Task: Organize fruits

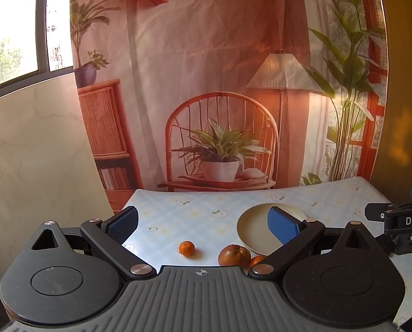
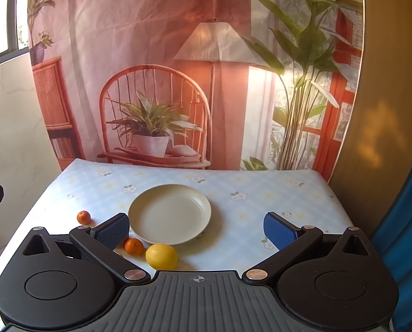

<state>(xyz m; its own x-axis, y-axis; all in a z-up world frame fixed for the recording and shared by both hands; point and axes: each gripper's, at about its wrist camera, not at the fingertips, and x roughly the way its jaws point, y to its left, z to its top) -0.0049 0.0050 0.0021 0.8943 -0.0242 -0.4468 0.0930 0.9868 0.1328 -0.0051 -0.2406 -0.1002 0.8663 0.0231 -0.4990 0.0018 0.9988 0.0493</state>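
A cream plate (image 2: pixel 170 213) sits empty in the middle of the flowered tablecloth. Along its near-left rim lie a yellow lemon (image 2: pixel 161 256) and a small orange (image 2: pixel 134 246); a second small orange (image 2: pixel 83 217) rests farther left. The left wrist view shows the plate (image 1: pixel 251 231), a larger brownish-orange fruit (image 1: pixel 234 255), a small orange (image 1: pixel 186 248) alone to its left, and another orange (image 1: pixel 257 260) half hidden by a finger. My left gripper (image 1: pixel 203 225) hangs open above the fruits. My right gripper (image 2: pixel 196 231) is open over the plate's near edge. Neither holds anything.
The table (image 2: pixel 261 182) ends at a printed backdrop (image 2: pixel 178 83) close behind. A marble wall (image 1: pixel 26 152) and window stand to the left, a wooden panel (image 2: pixel 377 138) and blue cloth (image 2: pixel 405 235) to the right. The right gripper's body (image 1: pixel 394 218) shows at the left view's right edge.
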